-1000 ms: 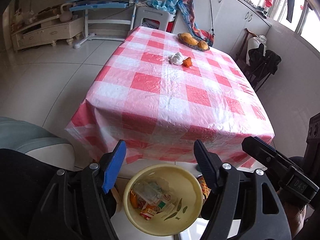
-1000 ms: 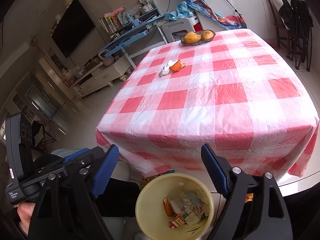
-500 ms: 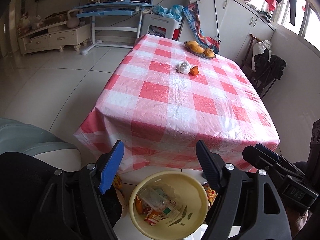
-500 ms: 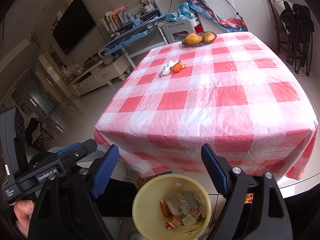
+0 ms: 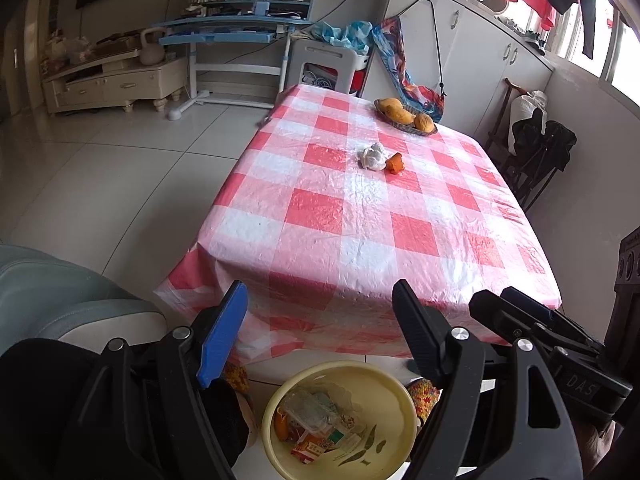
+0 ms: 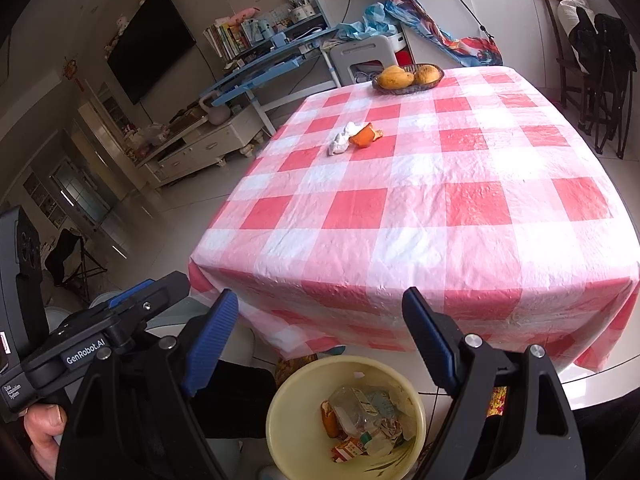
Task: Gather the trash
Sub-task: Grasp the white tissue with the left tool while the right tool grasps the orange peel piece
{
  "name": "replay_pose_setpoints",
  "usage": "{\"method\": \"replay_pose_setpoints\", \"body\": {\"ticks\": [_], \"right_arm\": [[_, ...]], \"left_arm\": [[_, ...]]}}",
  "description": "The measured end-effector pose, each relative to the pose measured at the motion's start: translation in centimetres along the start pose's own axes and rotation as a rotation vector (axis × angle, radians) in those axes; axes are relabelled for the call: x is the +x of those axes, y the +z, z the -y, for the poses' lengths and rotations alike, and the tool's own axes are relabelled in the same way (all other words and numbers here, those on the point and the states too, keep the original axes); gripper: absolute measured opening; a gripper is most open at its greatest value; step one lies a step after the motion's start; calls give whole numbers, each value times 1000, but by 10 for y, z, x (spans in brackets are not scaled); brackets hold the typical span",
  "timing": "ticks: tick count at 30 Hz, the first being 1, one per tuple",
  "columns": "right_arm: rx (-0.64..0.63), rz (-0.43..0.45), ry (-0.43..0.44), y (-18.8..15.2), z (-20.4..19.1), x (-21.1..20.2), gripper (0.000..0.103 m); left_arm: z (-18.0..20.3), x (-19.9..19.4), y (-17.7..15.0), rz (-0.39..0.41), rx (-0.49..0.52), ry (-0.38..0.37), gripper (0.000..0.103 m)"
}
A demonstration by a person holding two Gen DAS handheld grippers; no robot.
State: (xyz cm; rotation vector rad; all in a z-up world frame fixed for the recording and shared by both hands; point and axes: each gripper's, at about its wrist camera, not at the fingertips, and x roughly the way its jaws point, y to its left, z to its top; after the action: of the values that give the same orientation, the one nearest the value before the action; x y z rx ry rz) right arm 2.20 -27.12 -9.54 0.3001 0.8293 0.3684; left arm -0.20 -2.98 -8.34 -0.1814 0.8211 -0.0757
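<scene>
A crumpled white tissue (image 5: 373,156) and an orange peel (image 5: 395,163) lie together far back on the red-and-white checked table (image 5: 360,220); the right wrist view shows the tissue (image 6: 342,142) and peel (image 6: 364,136) too. On the floor before the table stands a yellow bin (image 5: 372,396) holding wrappers and peel, seen likewise as the bin (image 6: 304,384). My left gripper (image 5: 320,284) hangs open and empty above the bin. Beside it, my right gripper (image 6: 320,291) is open and empty as well.
A basket of mangoes (image 5: 404,118) sits at the table's far edge. A grey seat (image 5: 60,292) is at the near left, dark folding chairs (image 5: 536,152) at the right, and a white stool (image 5: 324,64) and blue desk (image 5: 236,32) behind.
The left wrist view has tipped upward a little, so the table and bin sit lower in it. The left jaws stand slightly wider. Nothing was picked up.
</scene>
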Motion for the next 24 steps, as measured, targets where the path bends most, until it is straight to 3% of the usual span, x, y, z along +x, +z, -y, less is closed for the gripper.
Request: {"method": "replay_pose_setpoints", "body": {"ticks": [11,17,24], "right_arm": [[3,17,-5,24,4,18,81],[5,40,-42,62,12,39,81],[-3,-14,-96,107,26,101,63]], "left_arm": [[-1,12,26,10,-7,32,73],[-5,23,61,25,-6,46,73],[-13,48,99,16,-29,58,73]]}}
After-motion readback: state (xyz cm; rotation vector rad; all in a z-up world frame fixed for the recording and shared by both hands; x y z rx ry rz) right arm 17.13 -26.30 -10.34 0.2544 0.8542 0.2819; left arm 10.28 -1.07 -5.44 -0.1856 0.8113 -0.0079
